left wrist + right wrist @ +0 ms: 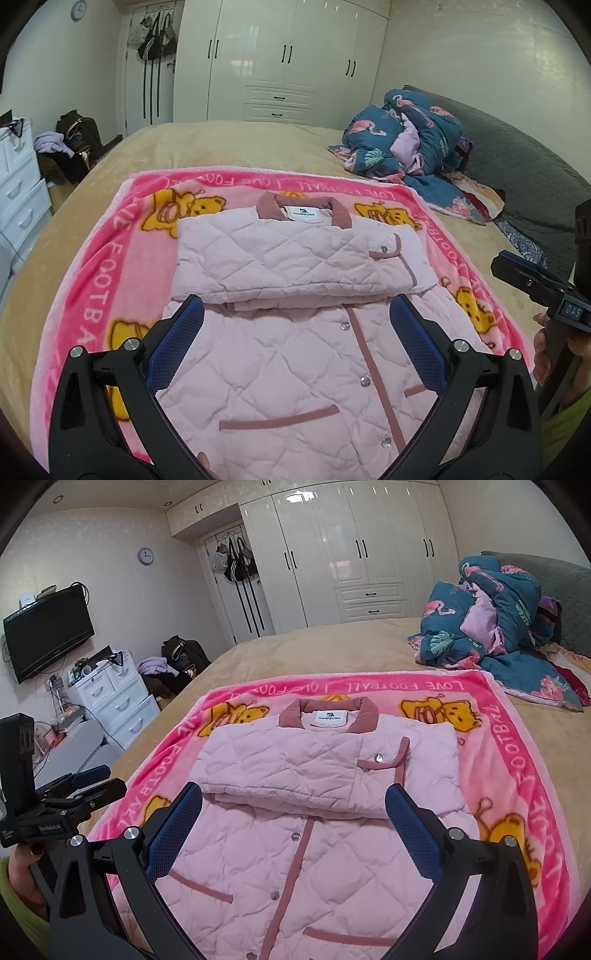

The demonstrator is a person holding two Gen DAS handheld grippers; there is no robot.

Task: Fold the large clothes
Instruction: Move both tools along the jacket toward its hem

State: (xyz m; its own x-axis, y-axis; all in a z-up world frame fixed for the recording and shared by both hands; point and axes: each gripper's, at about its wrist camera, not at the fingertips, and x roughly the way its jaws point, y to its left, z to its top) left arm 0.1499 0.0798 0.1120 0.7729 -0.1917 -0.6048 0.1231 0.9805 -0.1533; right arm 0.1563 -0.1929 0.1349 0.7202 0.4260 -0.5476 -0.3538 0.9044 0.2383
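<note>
A pale pink quilted jacket (pixel 295 354) (pixel 295 867) with a dusty-rose collar and snap buttons lies on a pink cartoon blanket (pixel 92 295) (pixel 517 775). Its sleeves are folded across the chest into a band below the collar. My left gripper (pixel 295 314) hovers open over the jacket's lower half, blue pads wide apart and holding nothing. My right gripper (pixel 293 799) is open in the same way above the jacket's middle. Each gripper shows at the edge of the other's view: the right gripper (pixel 517 273) and the left gripper (pixel 92 779), each held by a hand.
The blanket sits on a tan bed (pixel 221 147). A heap of dark blue flamingo-print bedding (pixel 406 140) (pixel 498 620) lies at the far right by a grey headboard (pixel 517 147). White drawers (pixel 118 698), a wall TV (pixel 48 631) and wardrobes (pixel 351 554) stand beyond the bed.
</note>
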